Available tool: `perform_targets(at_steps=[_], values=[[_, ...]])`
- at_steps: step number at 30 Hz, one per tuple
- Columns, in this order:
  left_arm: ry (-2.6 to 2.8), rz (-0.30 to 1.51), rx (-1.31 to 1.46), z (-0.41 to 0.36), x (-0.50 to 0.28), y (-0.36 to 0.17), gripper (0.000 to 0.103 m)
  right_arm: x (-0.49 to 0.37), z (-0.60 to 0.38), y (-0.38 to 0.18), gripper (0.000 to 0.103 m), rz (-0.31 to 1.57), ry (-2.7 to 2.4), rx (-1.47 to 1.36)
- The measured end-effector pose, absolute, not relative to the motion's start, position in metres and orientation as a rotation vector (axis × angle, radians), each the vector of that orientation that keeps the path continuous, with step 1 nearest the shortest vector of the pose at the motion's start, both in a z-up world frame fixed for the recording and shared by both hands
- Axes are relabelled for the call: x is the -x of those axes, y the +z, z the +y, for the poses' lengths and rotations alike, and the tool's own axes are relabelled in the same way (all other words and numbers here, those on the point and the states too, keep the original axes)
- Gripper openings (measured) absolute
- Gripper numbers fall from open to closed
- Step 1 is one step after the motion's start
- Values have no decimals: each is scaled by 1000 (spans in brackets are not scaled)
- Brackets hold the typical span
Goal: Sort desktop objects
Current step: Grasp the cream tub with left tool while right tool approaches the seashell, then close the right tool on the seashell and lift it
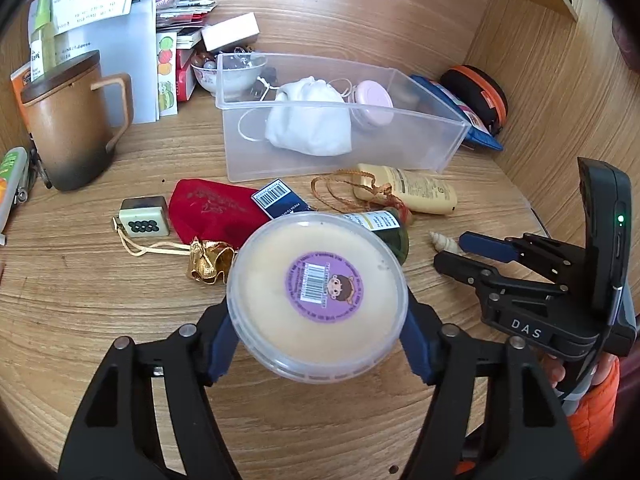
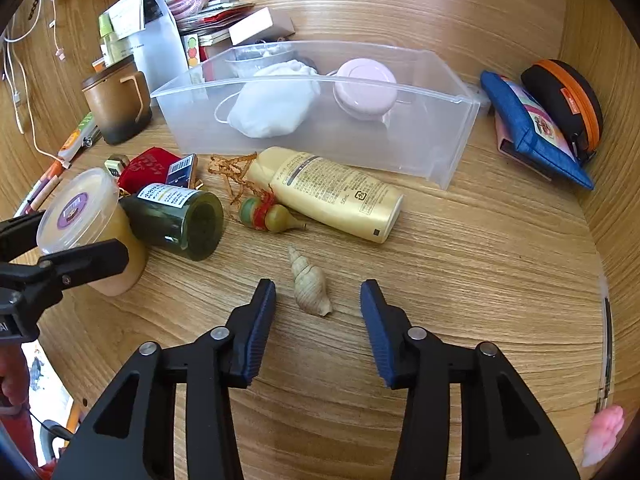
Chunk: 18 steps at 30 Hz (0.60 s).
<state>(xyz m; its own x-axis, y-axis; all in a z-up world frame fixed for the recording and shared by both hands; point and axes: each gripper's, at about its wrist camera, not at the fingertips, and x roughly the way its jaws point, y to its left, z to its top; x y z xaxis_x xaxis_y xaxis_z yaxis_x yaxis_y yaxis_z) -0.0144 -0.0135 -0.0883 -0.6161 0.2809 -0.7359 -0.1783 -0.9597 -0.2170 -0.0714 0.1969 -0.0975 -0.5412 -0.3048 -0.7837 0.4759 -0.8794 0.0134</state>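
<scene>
Blue-padded left gripper (image 1: 318,318) is clamped on a tub (image 1: 317,297) by its rim, tub probably lifted just off the desk (image 1: 100,320). Tub: translucent, cream contents, purple barcode sticker on lid. Right gripper (image 2: 318,314) spread wide, holding nothing, straddling a shell (image 2: 308,286) without contact. Clear bin (image 2: 320,128) well behind.

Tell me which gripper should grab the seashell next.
Right. The right gripper is open with the seashell lying between its fingers, while the left gripper is shut on the tub.
</scene>
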Motion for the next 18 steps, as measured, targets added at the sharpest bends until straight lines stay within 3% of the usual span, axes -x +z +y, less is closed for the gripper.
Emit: perform_targets(at_steps=[4, 11, 18], values=[[2619, -184, 1208, -13, 14, -89, 69, 72, 195, -98, 36, 282, -2424, -1162], [2641, -187, 1184, -13, 14, -89, 68, 72, 191, -98, 17, 303, -2433, -1139], [2637, -219, 1175, -18, 12, -89, 68, 71, 192, -94, 16, 251, -2416, -1134]])
